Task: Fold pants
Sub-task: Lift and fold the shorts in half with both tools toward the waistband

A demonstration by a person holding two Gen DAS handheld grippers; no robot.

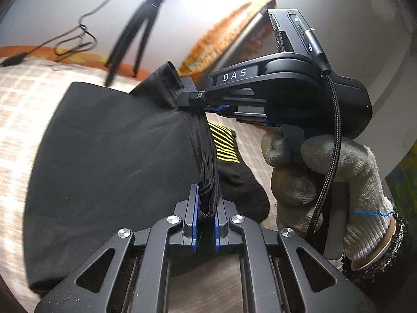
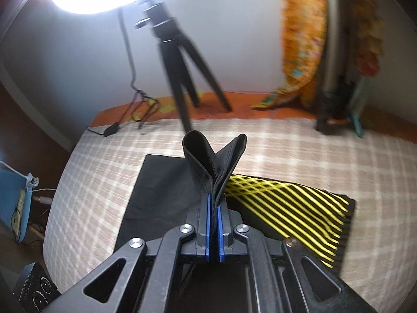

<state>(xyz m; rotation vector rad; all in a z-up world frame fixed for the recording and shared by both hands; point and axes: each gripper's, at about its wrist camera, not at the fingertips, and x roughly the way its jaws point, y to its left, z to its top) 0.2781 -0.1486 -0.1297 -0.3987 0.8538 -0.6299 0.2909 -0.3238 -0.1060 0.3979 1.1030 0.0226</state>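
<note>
Black pants (image 1: 109, 151) with a yellow-striped panel (image 1: 225, 143) lie on a checked bedspread (image 1: 15, 120). My left gripper (image 1: 207, 200) is shut on a bunched edge of the pants and holds it lifted. My right gripper (image 1: 186, 99) shows in the left wrist view, held by a gloved hand (image 1: 325, 172), shut on the same edge farther along. In the right wrist view my right gripper (image 2: 214, 203) is shut on a black fold (image 2: 213, 161) that stands up above the pads. The striped panel (image 2: 286, 203) lies flat to the right.
A black tripod (image 2: 179, 60) stands at the far edge of the bed, with a cable and adapter (image 2: 112, 129) to its left. An orange patterned cloth (image 2: 302, 39) hangs at the back right. The bed's left edge (image 2: 56, 193) drops to the floor.
</note>
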